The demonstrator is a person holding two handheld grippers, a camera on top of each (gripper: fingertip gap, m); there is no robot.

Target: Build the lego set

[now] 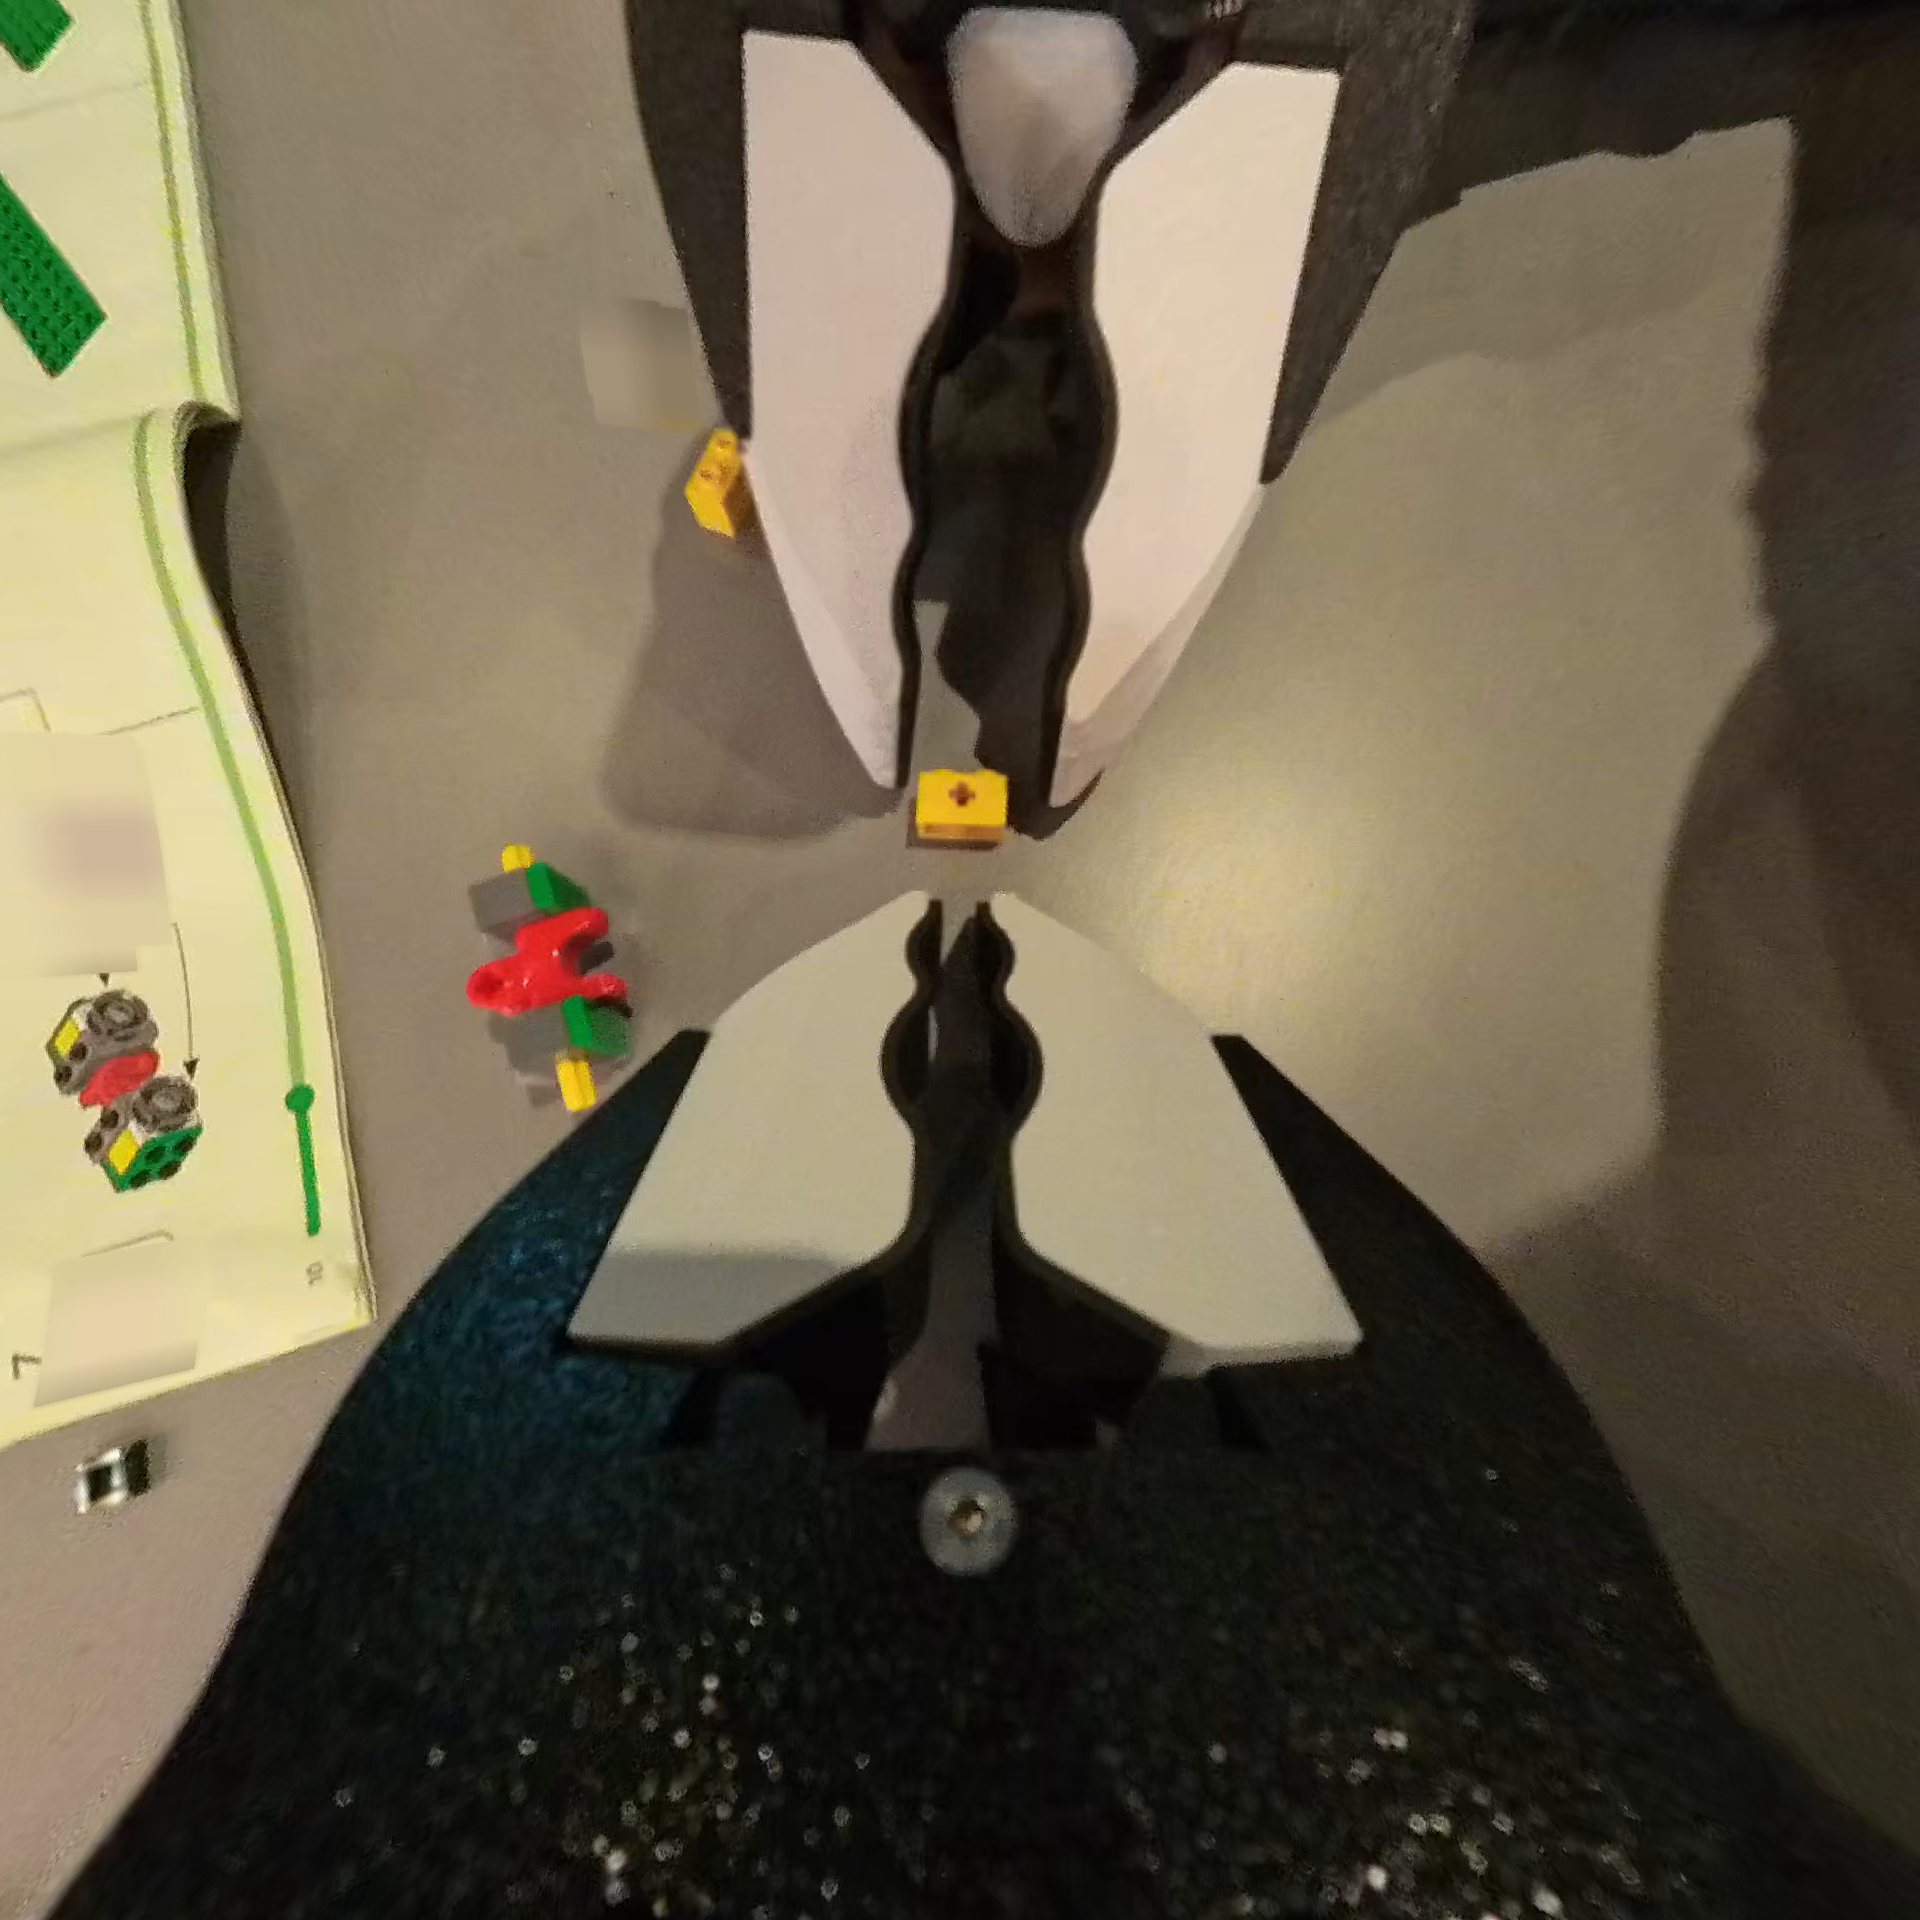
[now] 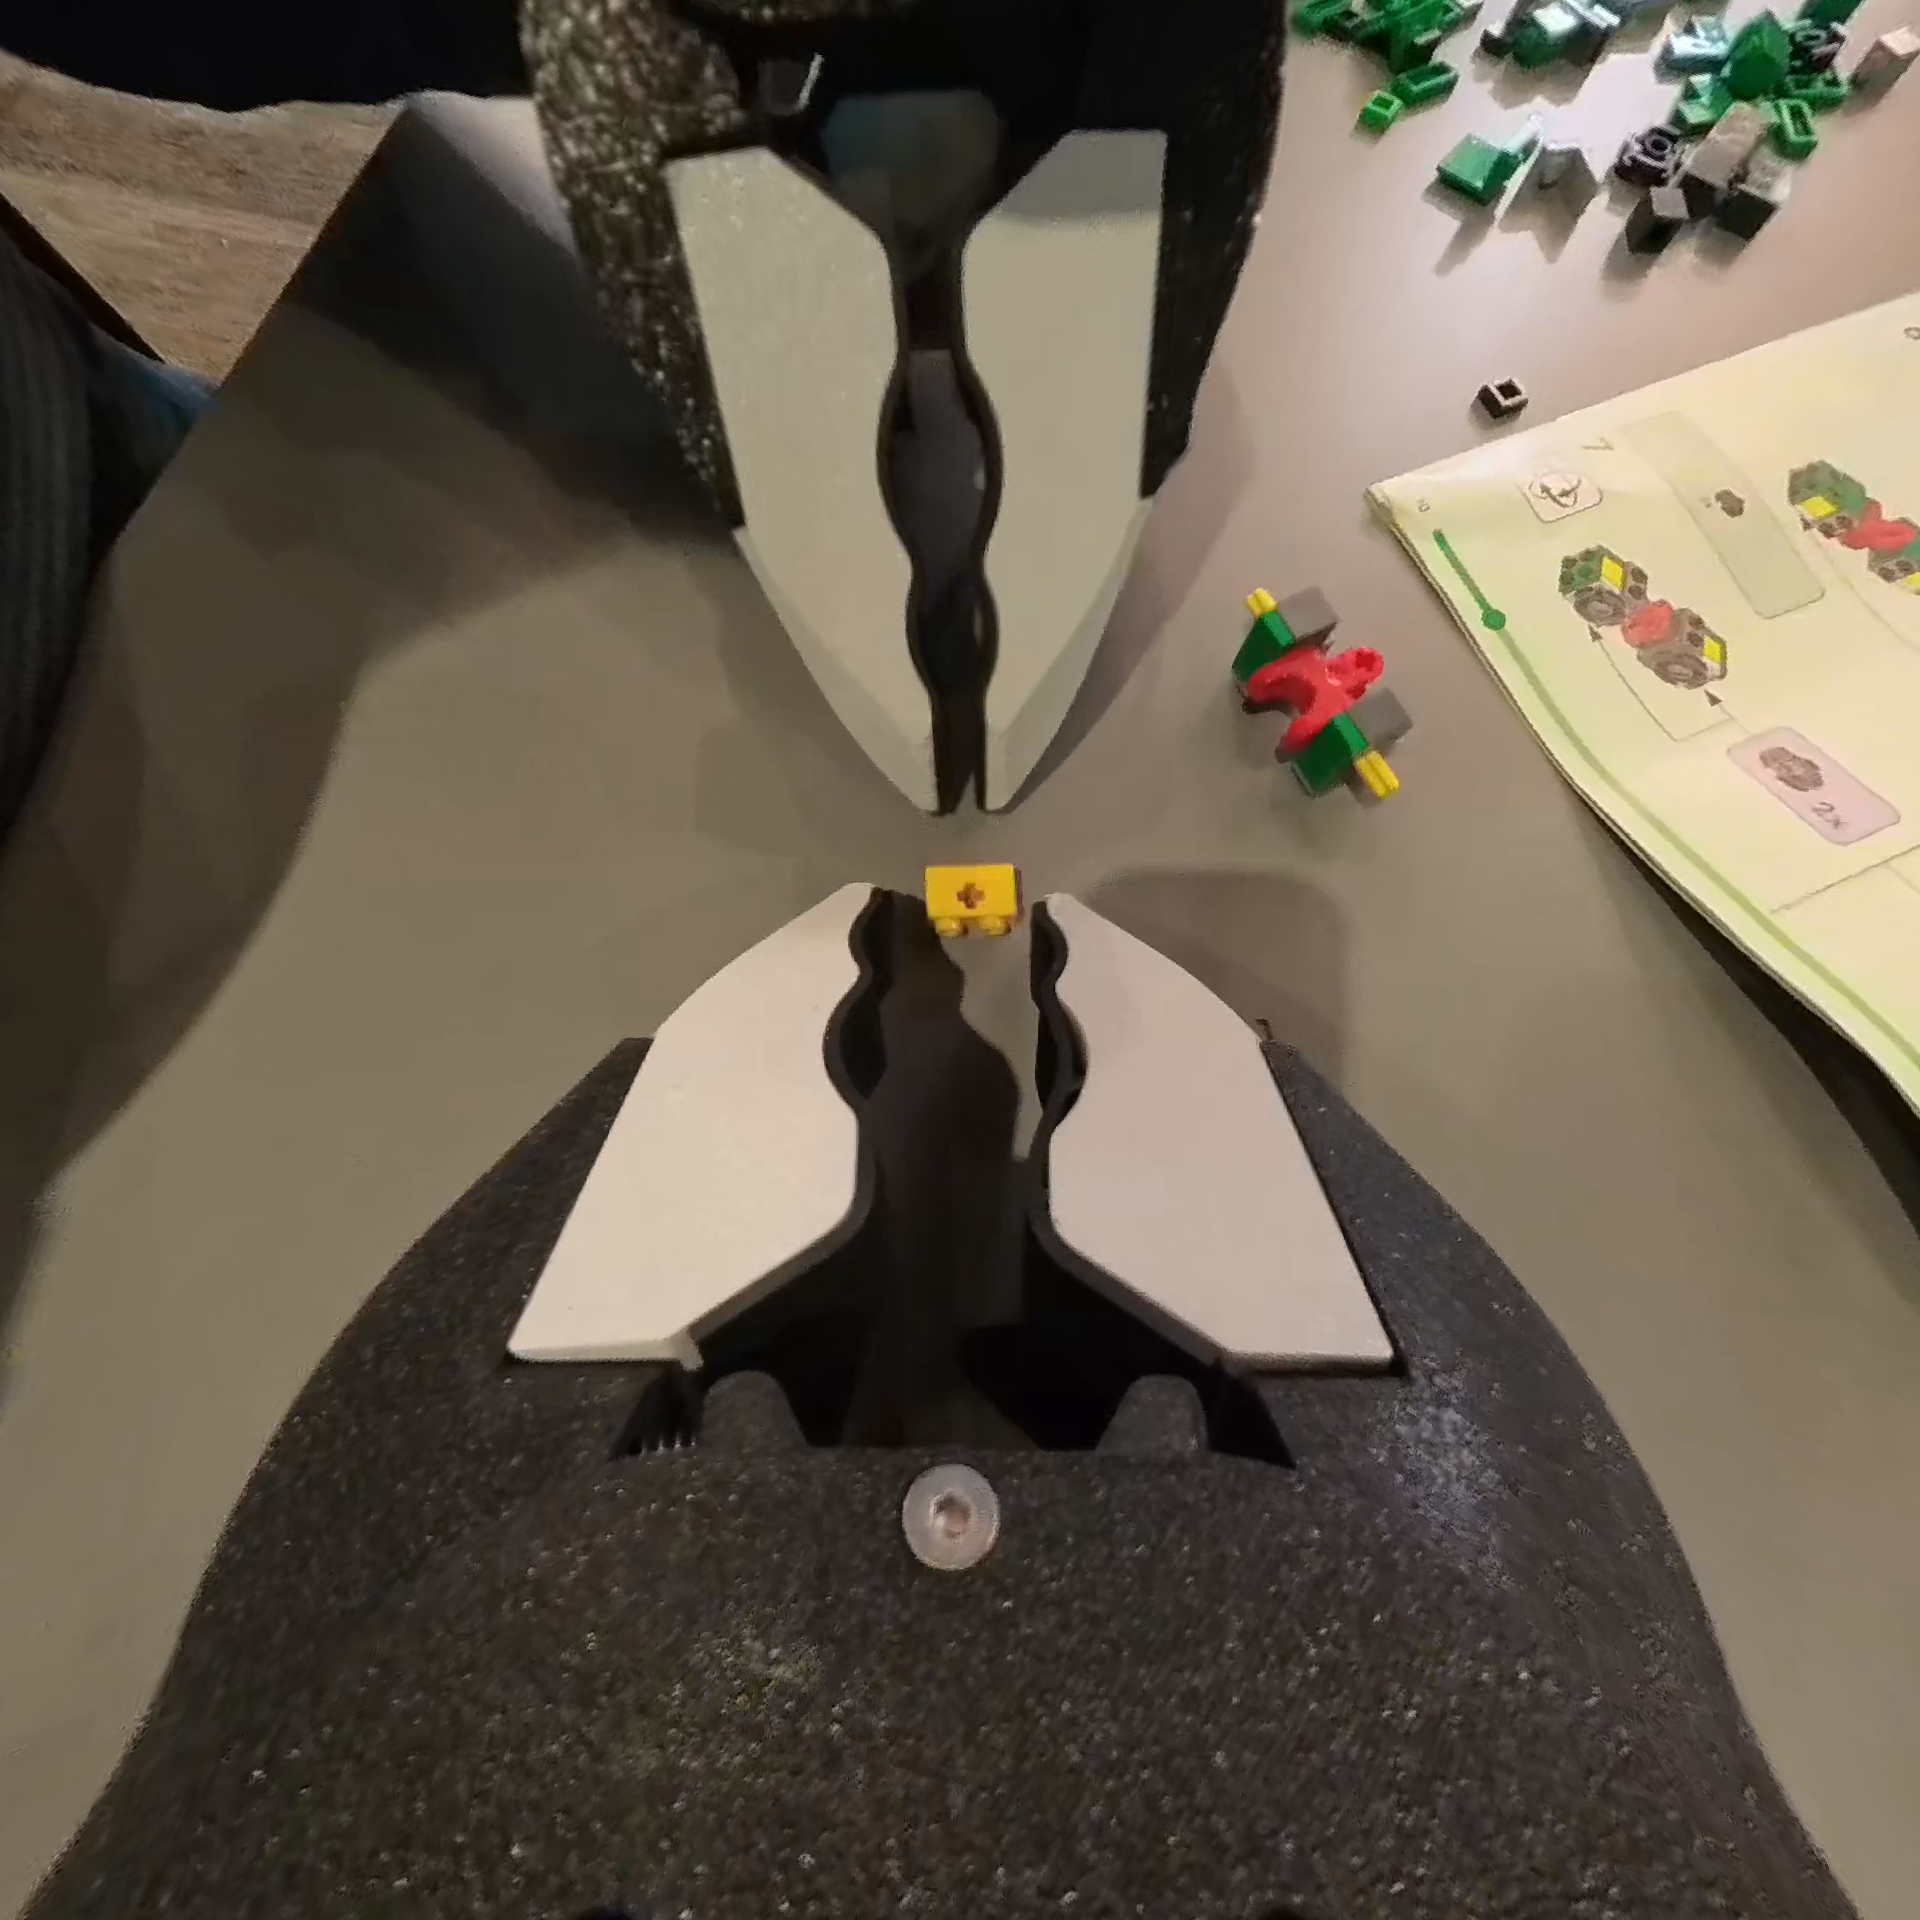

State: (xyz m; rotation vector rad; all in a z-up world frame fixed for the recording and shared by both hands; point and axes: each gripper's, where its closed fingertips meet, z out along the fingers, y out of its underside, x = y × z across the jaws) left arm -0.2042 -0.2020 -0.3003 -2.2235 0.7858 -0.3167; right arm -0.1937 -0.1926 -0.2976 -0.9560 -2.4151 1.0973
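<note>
A small yellow brick (image 2: 971,899) with a cross hole lies on the grey table, between the fingertips of my right gripper (image 2: 961,902). The right jaws are a little apart, with a thin gap on each side of the brick. The same brick shows in the left wrist view (image 1: 961,808), between the right gripper's tips (image 1: 974,795). My left gripper (image 1: 961,906) is shut and empty. It points at the brick from the opposite side, tip to tip with the right gripper, and also shows in the right wrist view (image 2: 961,805). A red, green, grey and yellow sub-assembly (image 1: 551,977) (image 2: 1320,696) lies beside them.
An open instruction booklet (image 1: 135,935) (image 2: 1714,644) lies beyond the sub-assembly, with green plates (image 1: 42,281) on it. A second yellow brick (image 1: 719,483) sits by the right gripper. A small black piece (image 2: 1503,398) and a pile of green and grey pieces (image 2: 1662,114) lie farther off. The grippers are tip to tip, or close to it.
</note>
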